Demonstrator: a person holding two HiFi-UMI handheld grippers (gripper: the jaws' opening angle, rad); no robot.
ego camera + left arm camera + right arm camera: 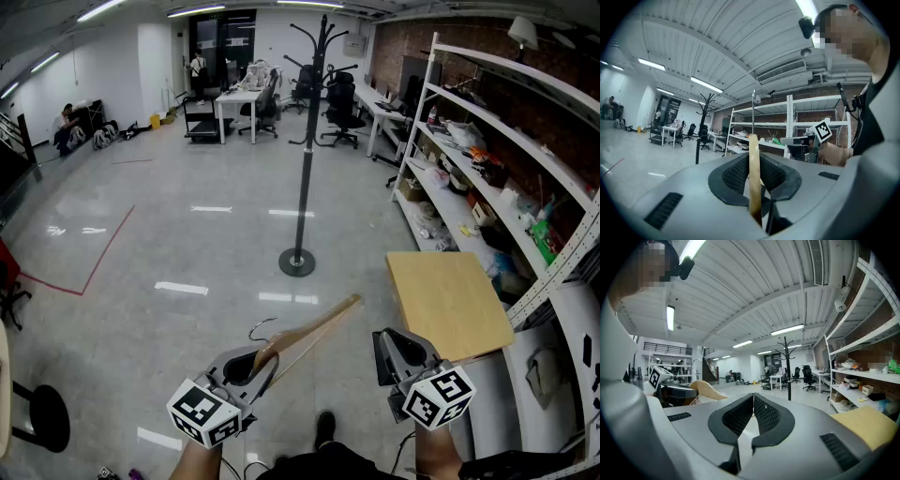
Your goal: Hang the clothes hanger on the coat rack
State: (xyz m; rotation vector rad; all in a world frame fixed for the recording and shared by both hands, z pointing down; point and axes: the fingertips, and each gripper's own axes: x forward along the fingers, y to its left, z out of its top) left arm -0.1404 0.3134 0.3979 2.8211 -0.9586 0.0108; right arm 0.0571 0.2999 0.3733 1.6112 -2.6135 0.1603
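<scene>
Clothes hanger: wooden, with a metal hook. It was held off the floor, low in the head view. One end was clamped in the left hand-held gripper, and the free arm angled up and to the right. The hook curled out just beside the jaws.

In the left gripper view the hanger stood edge-on between the two ribbed pads of the left hand-held gripper, which were clenched on the wood.

Right hand-held gripper: nothing between the jaws. In its own view the right hand-held gripper had its pad tips pressed together. The hanger's rounded end showed off to its left.

Coat rack: dark pole on a round base, with branching hooks at the top. It stood upright on the floor straight ahead, well apart from the hanger. It was also seen in the left gripper view and the right gripper view.

A light-wood surface was just beyond the right hand-held gripper.

Shelving unit along the right wall: white frame, its tiers loaded with mixed boxes, bags and small items. These were too small to name singly.

Far background: desks and office chairs.
</scene>
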